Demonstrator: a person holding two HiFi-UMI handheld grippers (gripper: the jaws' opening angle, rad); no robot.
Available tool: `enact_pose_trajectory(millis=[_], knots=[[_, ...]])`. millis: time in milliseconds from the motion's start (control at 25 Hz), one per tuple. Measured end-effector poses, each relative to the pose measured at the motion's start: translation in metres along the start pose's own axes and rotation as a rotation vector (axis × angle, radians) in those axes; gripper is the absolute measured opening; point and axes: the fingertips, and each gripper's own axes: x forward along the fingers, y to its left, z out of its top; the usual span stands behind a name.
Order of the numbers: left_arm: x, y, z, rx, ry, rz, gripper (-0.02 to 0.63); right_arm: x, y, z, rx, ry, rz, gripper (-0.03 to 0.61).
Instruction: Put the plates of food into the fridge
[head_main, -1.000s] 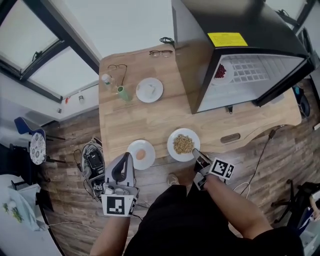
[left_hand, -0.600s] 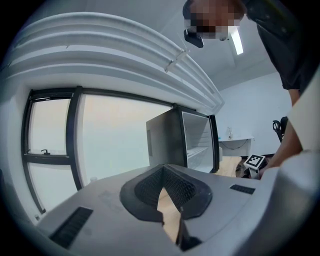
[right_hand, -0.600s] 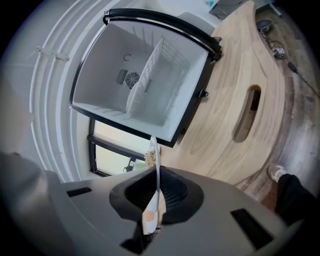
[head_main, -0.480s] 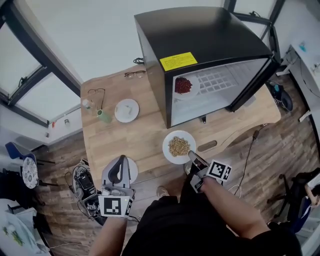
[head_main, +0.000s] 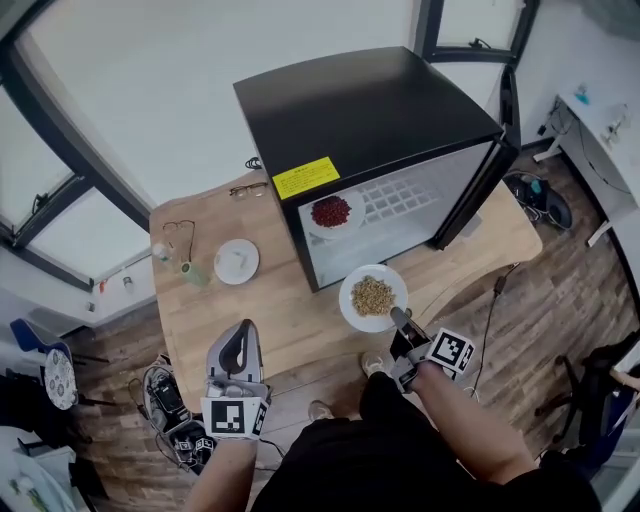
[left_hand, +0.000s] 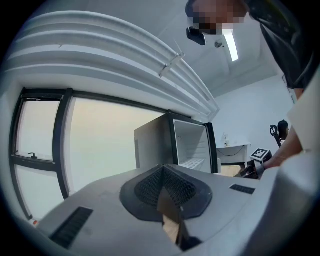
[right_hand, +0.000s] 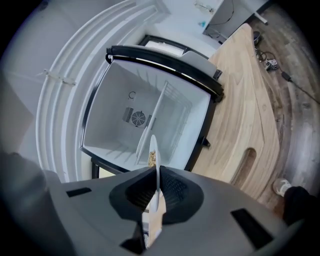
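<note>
- Tongs on my right side first: the right tongs (head_main: 398, 318) are clenched on the near rim of a white plate of tan grains (head_main: 373, 297). In the right gripper view this plate shows edge-on, pinched between the two pads.
- The plate of tan grains is held just in front of the black fridge (head_main: 370, 110), which stands open toward me. Both are over the wooden table (head_main: 270, 315) that carries the fridge.
- From the right gripper view, the plate's far edge points into the fridge's white interior.
- Inside the fridge, a plate of red food (head_main: 331, 213) sits at the left end of a white wire shelf (head_main: 400, 200).
- A yellow label (head_main: 306, 177) is stuck along the fridge's top front edge, just above the red food.
- My left tongs (head_main: 240, 332) are closed with nothing between them; the left gripper view shows the pad tips meeting. They hang over the table's near edge, well to the left of the held plate.
- On the table left of the fridge lies a small white plate (head_main: 237, 261), with a green bottle (head_main: 190, 271) just beside it.
- A pair of glasses (head_main: 180, 232) lies behind the bottle, and a second pair (head_main: 247, 188) lies near the fridge's back left corner.
</note>
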Motion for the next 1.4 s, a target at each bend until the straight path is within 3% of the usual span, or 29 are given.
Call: enact_pose_trajectory(millis=[760, 1120, 1400], knots=[[0.079, -0.002, 0.039, 0.033, -0.053, 0.059, 0.005, 0.028, 0.03, 0.14, 0.0, -0.136, 0.066, 0.031], [0.095, 0.011, 0.047, 0.036, -0.053, 0.117, 0.005, 0.061, 0.039, 0.178, -0.016, -0.143, 0.082, 0.032], [0.103, 0.018, 0.046, 0.035, -0.05, 0.146, 0.005, 0.084, 0.039, 0.198, -0.075, -0.138, 0.039, 0.031]])
